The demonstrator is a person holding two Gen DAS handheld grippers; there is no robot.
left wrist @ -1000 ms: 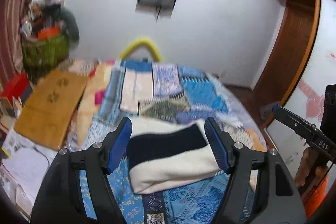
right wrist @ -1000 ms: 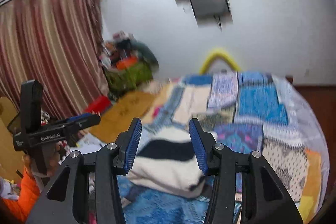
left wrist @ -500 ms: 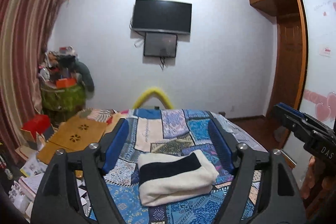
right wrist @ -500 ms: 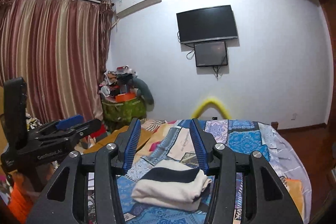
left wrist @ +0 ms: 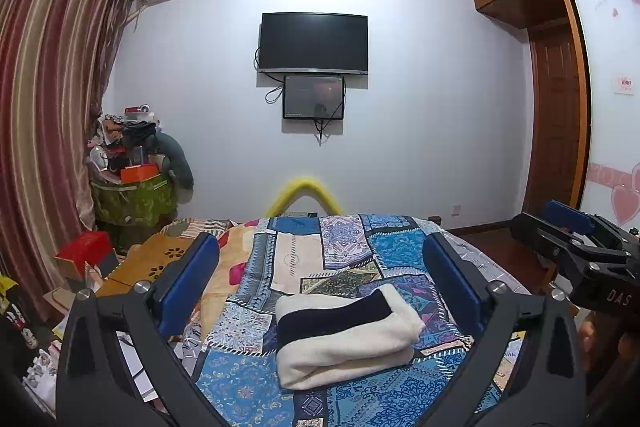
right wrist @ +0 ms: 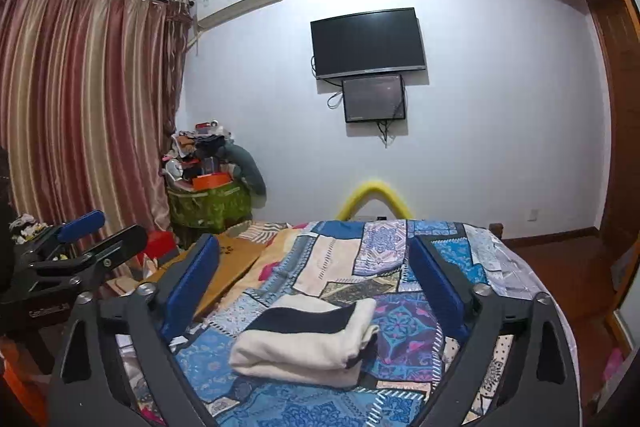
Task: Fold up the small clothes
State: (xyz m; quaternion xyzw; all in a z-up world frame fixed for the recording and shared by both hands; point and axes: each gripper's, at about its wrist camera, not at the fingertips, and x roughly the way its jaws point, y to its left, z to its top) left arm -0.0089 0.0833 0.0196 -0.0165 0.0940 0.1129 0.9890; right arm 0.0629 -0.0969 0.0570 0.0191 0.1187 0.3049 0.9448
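We hold both claws spread and empty: left claw [left wrist: 320, 291], right claw [right wrist: 314, 281]. The folded garment [left wrist: 346, 339] (cream, one dark band) lies on the bed [left wrist: 240, 383], at 6 o'clock below the TV [left wrist: 313, 42].

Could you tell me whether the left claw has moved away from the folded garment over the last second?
Yes. The left claw has pulled back and tilted up: the folded garment looks smaller between its fingers, and the wall TV is now in full view.

black gripper frames, blue fingers [left wrist: 188, 283], silver screws
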